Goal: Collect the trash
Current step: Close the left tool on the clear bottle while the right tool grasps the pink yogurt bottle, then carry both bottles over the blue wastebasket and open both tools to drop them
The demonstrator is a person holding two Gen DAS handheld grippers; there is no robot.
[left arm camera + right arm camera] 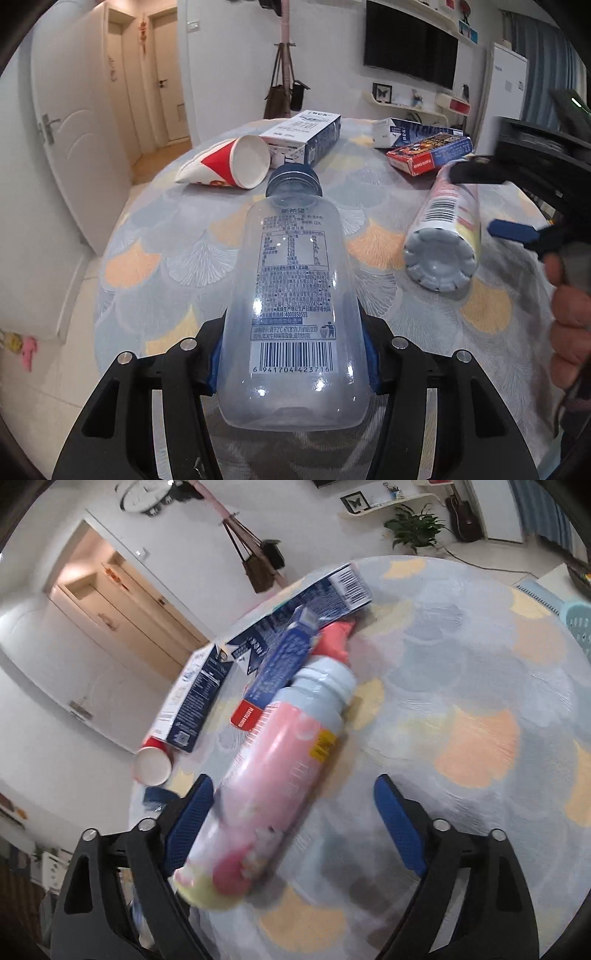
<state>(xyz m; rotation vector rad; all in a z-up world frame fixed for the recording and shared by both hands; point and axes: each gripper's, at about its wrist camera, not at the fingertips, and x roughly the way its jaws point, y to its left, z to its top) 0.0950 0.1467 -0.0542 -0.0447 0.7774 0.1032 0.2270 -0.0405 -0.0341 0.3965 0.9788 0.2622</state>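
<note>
Left gripper [291, 363]: pinching the clear bottle [291, 288] low on its body, both blue pads pressing the sides; bottle lying lengthwise, blue cap pointing away toward the paper cup [236, 162].

Right gripper [295, 819]: standing spread wide over the pink bottle [273, 771]; left pad touching or nearly touching the bottle's side, right pad well apart from it; not gripping.

Location of trash: all lying on the round table [155, 236] under its patterned cloth; milk carton [303, 134] beside the cup, a red-and-blue box [428, 151] and a second carton further right.

Risk, clear bottle: being held near the base only, so the long capped end possibly swinging down on lifting; smooth, thin plastic possibly slipping or buckling between the pads.

Risk, pink bottle: lying on a round side, off-centre in the jaws; one-sided contact during closing likely rolling it away or pushing it into the red-and-blue box at its neck.

Risk, neighbours: cup lying near the table edge just beyond the clear bottle's cap; any forward sweep possibly knocking it off.

Risk, hands: grippers working near each other; a crossing path risking a collision.

Visibility: right view blurring; exact pad contact not readable.
</note>
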